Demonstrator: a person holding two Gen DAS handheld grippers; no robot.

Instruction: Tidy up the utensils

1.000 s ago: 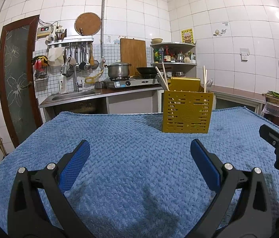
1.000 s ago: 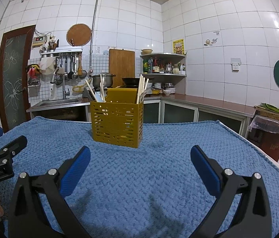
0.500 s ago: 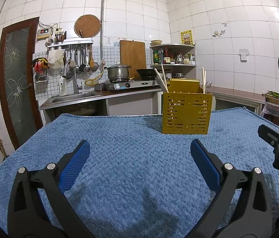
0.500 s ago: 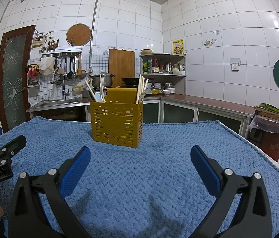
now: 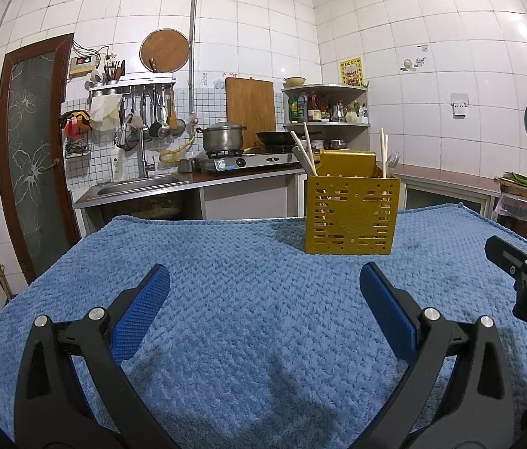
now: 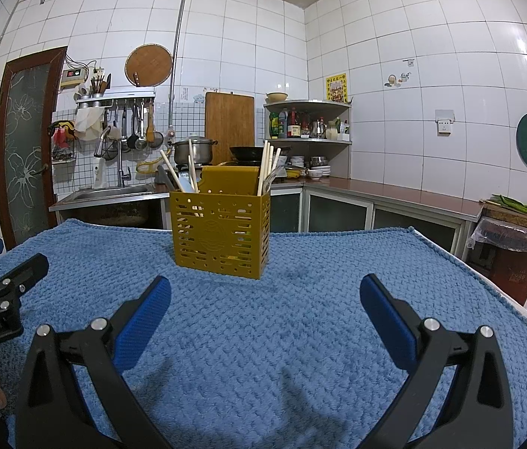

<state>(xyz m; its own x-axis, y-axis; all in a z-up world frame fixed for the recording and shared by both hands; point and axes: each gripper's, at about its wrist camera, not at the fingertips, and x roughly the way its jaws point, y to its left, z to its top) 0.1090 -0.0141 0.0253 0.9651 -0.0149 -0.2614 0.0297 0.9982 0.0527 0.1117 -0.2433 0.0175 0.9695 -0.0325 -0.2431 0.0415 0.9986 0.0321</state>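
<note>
Both grippers wide, empty: left gripper [image 5: 263, 288], right gripper [image 6: 265, 290]. Yellow holder [image 6: 221, 234] upright, far ahead; right gripper more squarely lined up.

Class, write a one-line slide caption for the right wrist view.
Right gripper open above a blue cloth, facing a yellow holder of chopsticks.

Both tools were built alike: the left gripper [image 5: 264, 308] and the right gripper [image 6: 265, 310] had black plastic arms, each fixed with two silver screws, and ribbed blue pads [image 5: 140, 316] on the fingertips. White lettering marked a black body at the lower left of the right view.
</note>
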